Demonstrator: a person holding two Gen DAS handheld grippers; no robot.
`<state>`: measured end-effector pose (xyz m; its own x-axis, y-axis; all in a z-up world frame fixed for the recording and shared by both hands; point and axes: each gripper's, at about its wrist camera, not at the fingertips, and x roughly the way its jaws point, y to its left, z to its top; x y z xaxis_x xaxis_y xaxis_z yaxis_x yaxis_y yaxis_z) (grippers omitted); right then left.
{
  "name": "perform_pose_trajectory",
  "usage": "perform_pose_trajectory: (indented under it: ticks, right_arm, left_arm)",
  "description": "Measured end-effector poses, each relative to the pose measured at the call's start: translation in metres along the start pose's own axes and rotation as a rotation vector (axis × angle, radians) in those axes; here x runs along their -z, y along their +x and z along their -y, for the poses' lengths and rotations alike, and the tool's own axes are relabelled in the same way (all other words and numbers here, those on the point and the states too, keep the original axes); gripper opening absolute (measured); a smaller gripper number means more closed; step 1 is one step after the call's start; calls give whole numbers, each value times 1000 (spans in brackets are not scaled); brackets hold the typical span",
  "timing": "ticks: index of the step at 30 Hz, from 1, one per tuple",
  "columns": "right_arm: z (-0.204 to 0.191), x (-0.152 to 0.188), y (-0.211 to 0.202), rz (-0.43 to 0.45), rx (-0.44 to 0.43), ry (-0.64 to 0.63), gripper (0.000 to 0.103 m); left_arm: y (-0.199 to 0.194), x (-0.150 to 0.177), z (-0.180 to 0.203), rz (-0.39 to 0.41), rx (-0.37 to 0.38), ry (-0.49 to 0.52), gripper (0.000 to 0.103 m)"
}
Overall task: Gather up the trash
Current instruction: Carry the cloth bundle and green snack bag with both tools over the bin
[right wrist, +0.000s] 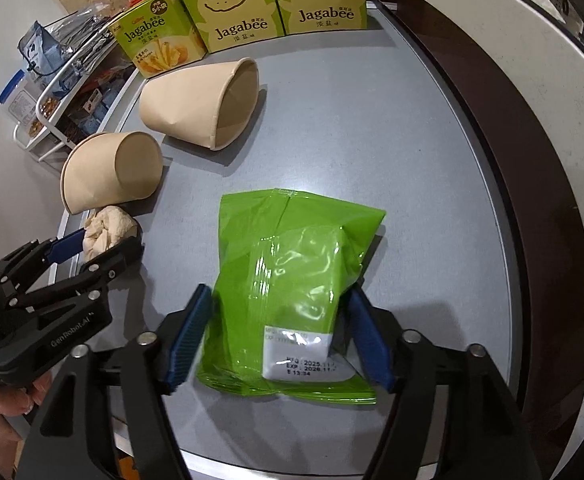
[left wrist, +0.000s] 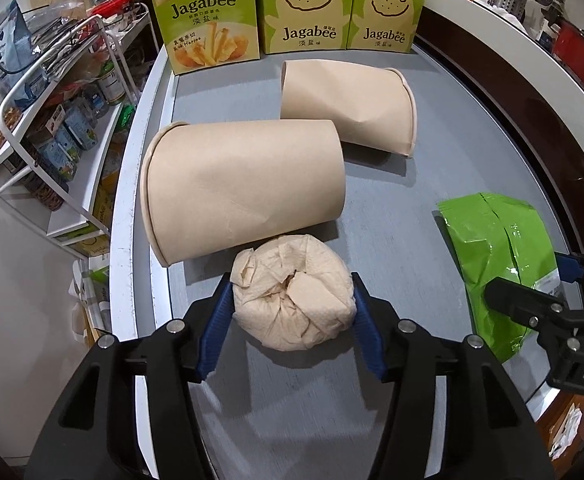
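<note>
Left gripper (left wrist: 292,300) pinches the crumpled napkin (left wrist: 292,292) on the table (left wrist: 391,208), tight against a tipped paper cup (left wrist: 244,196). Right gripper (right wrist: 280,336) spread wide, straddling the green snack bag (right wrist: 292,280); open table beyond, toward the far rim.

Grey tabletop (left wrist: 391,208) with white rim ahead of the jaws; three green Jagabee boxes (left wrist: 307,12) along its far edge; white wire shelving rack (left wrist: 52,92) of packaged goods to the left; dark counter edge (left wrist: 531,112) right.
</note>
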<state>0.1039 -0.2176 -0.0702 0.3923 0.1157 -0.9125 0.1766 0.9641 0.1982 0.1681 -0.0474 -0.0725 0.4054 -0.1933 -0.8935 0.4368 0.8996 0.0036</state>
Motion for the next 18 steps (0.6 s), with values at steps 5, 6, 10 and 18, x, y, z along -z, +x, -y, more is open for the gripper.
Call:
perform_pose_trajectory:
  ticks: [5,6,10,18]
  right_arm:
    - [-12,0,5,4,76,-43,79]
    - [-18,0,8,3,104,-73,79]
    - [-32,4,14,10,172,-168,77]
    - [-28,2,9,22,128,-160,58]
  left_arm:
    - [-1,3,2,16,-26,20,61]
    - [-1,4,2,18,-26,20,61]
    - [-1,4,1,23,-24,14,61]
    - [-3,5,3,31,-20,23,52]
